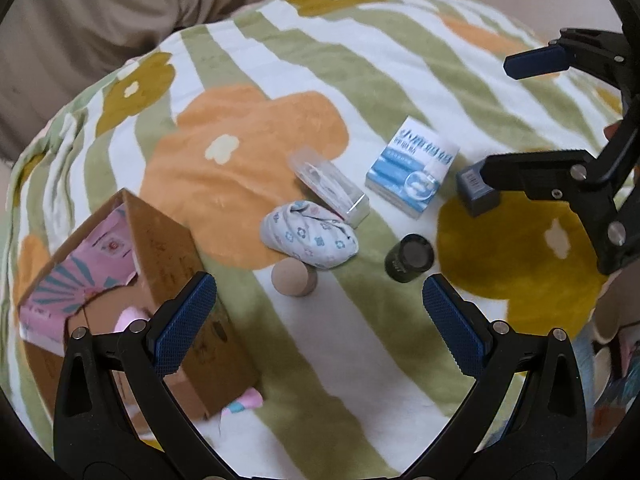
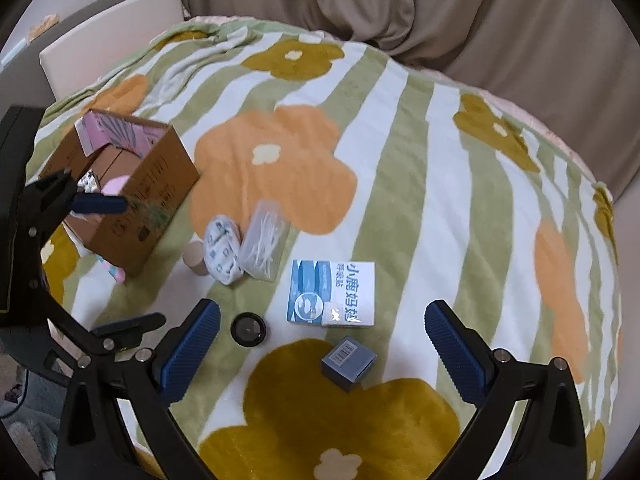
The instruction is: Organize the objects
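Note:
Several small items lie on a flowered blanket (image 1: 240, 160). The open cardboard box (image 1: 168, 248) (image 2: 152, 184) holds pink things. Beside it are a tan cylinder (image 1: 294, 276) (image 2: 196, 260), a floral cloth bundle (image 1: 308, 236) (image 2: 222, 252) and a clear plastic case (image 1: 332, 188) (image 2: 264, 244). A blue-and-white box (image 1: 412, 168) (image 2: 332, 292), a small grey box (image 1: 476, 196) (image 2: 348, 362) and a black cylinder (image 1: 410, 258) (image 2: 248, 328) lie further right. My left gripper (image 1: 320, 324) (image 2: 143, 260) is open and empty, near the cardboard box. My right gripper (image 2: 323, 312) (image 1: 498, 116) is open over the grey box.
A pink and blue cloth (image 1: 244, 400) (image 2: 116, 272) pokes out beside the cardboard box. Beige fabric (image 2: 440, 12) hangs behind the bed. A white panel (image 2: 112, 36) stands at the far left. The blanket (image 2: 440, 200) stretches away to the right.

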